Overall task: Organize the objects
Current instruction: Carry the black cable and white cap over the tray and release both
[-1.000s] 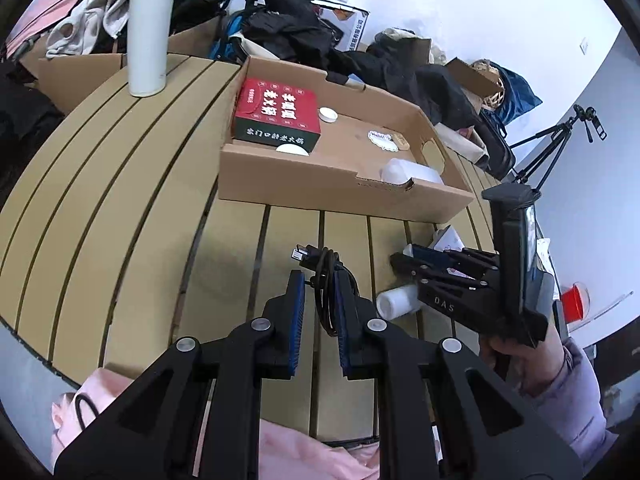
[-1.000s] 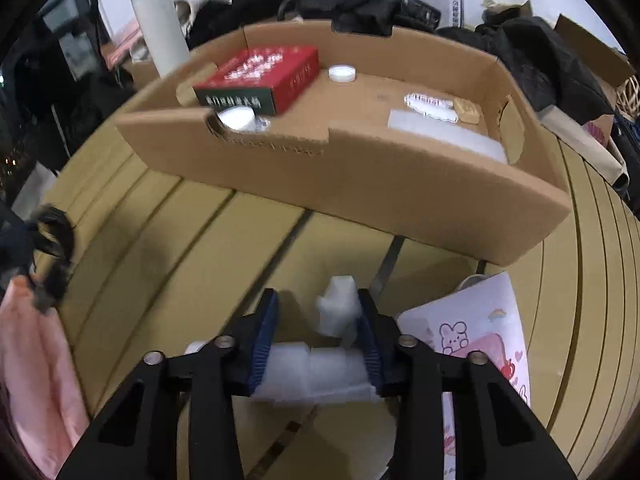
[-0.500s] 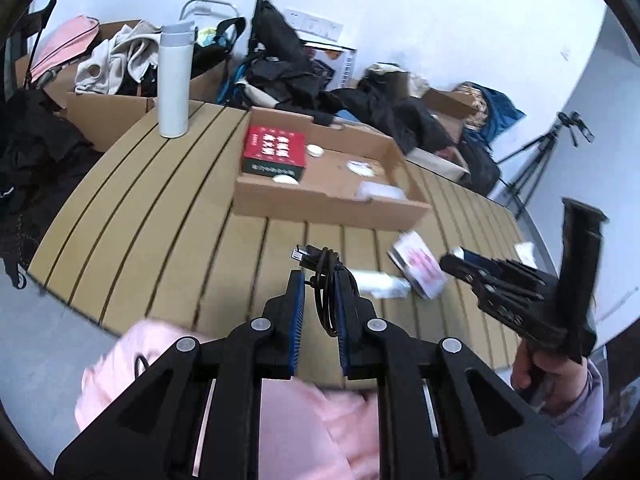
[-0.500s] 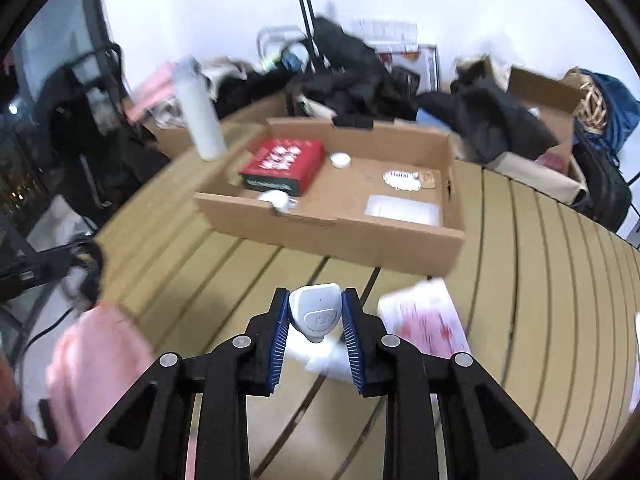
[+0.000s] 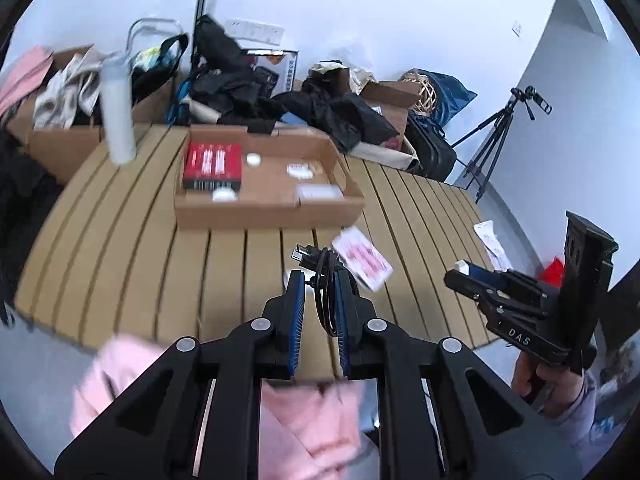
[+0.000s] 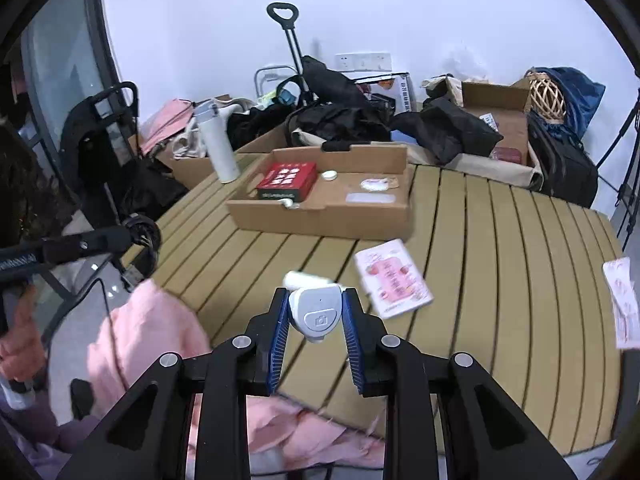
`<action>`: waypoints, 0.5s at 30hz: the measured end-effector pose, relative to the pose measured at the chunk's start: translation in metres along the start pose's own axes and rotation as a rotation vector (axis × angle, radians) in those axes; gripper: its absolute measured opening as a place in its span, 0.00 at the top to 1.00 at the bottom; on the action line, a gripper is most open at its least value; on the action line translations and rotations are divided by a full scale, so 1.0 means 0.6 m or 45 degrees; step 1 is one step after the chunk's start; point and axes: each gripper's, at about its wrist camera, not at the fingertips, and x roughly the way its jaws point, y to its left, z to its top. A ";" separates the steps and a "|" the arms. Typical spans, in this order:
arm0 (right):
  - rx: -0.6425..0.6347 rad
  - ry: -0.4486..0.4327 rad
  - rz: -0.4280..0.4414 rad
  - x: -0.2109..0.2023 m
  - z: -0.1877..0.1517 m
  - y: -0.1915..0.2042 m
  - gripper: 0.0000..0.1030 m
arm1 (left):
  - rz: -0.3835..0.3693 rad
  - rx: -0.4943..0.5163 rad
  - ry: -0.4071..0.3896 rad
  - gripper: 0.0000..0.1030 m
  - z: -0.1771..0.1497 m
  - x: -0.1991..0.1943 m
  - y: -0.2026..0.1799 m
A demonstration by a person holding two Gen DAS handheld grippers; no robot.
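Observation:
My left gripper (image 5: 317, 280) is shut on a coiled black cable (image 5: 322, 280) and holds it high above the table's near edge. My right gripper (image 6: 315, 304) is shut on a small white remote with a camera icon (image 6: 318, 314), also raised above the table; it shows in the left wrist view (image 5: 472, 276). The open cardboard box (image 5: 264, 210) lies across the table and holds a red box (image 5: 213, 164), a white cap (image 5: 253, 159) and small packets. It shows in the right wrist view (image 6: 320, 216) too.
A white roll (image 6: 306, 280) and a pink printed packet (image 6: 394, 278) lie on the slatted table (image 6: 500, 260). A white bottle (image 5: 117, 120) stands at the far left. Another packet (image 6: 622, 304) lies at the right edge. Pink cloth (image 5: 304, 420) hangs below. Bags and boxes crowd behind.
Both grippers have risen and pulled back from the table. The right gripper lifted the white remote off the white roll. The left gripper kept hold of the cable.

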 end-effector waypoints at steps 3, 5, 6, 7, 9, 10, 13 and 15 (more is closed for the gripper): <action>-0.012 -0.019 0.010 0.032 0.064 -0.033 0.72 | -0.011 0.052 0.000 0.89 0.103 0.041 0.018; -0.006 -0.015 0.064 0.076 0.132 -0.056 0.72 | -0.050 0.056 0.040 0.89 0.160 0.085 0.028; -0.008 -0.010 0.074 0.095 0.156 -0.062 0.72 | -0.067 0.028 0.079 0.89 0.198 0.125 0.036; -0.007 0.011 0.102 0.132 0.192 -0.069 0.72 | -0.078 0.034 0.112 0.89 0.222 0.159 0.039; 0.042 0.072 0.143 0.208 0.250 -0.088 0.72 | -0.061 0.015 0.175 0.89 0.268 0.256 0.050; 0.075 0.130 0.142 0.262 0.280 -0.102 0.72 | -0.051 0.028 0.208 0.89 0.280 0.298 0.052; 0.114 0.267 0.039 0.396 0.336 -0.129 0.72 | -0.062 -0.037 0.354 0.89 0.304 0.448 0.082; 0.142 0.336 -0.018 0.463 0.353 -0.154 0.72 | -0.049 -0.059 0.395 0.89 0.310 0.522 0.100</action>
